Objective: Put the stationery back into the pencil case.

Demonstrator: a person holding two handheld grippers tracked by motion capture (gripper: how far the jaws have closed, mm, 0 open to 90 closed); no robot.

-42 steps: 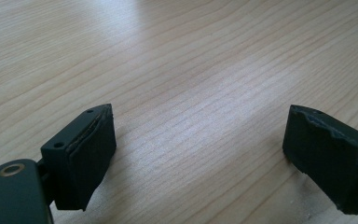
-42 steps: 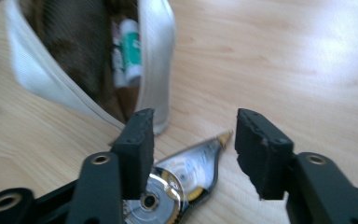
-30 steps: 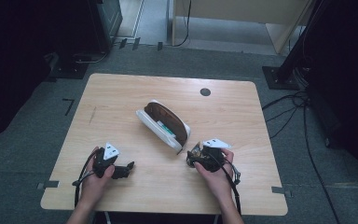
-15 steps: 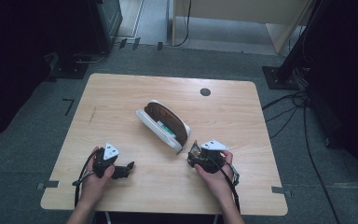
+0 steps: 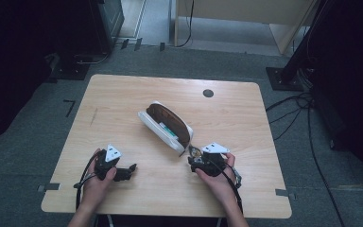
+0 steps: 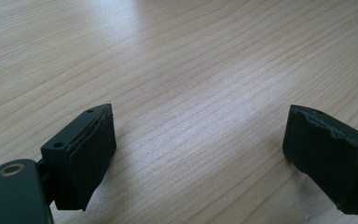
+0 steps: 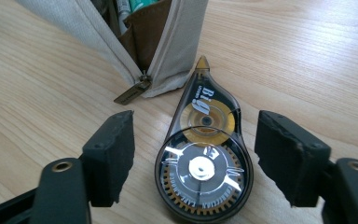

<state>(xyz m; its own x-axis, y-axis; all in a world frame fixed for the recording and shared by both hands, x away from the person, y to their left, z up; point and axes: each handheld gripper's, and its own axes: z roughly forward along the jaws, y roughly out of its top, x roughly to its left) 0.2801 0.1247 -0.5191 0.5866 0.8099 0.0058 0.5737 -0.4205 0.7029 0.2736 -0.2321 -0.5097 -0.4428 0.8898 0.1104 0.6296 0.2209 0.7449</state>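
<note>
Right gripper view gives us the closest look, yet it cuts off much: the pencil case (image 7: 135,42) runs out of the top edge, so we see only its zippered end, its brown lining and the tips of some pens we cannot identify, and the near rim of the correction tape dispenser (image 7: 204,161) sits almost at the bottom edge. From the high view the dispenser is a small dark blur at the right gripper's (image 5: 196,158) front, and we cannot read its shape there. Both hands come up from the bottom edge of that view; the left hand (image 5: 96,182) lays the left gripper (image 5: 131,168) low on the wooden table (image 5: 123,94), jaws pointing toward the right hand (image 5: 216,178), which aims its tongs forward and leftward at the case's near end. In the right gripper view those jaws stand spread wide, one on each side of the dispenser's round body, touching neither side, with the dispenser's pointed tip aimed away from the tongs and almost meeting the case's corner beside the zipper pull (image 7: 131,93). Left gripper view shows its jaws spread as well, with bare wood between and beyond them.
</note>
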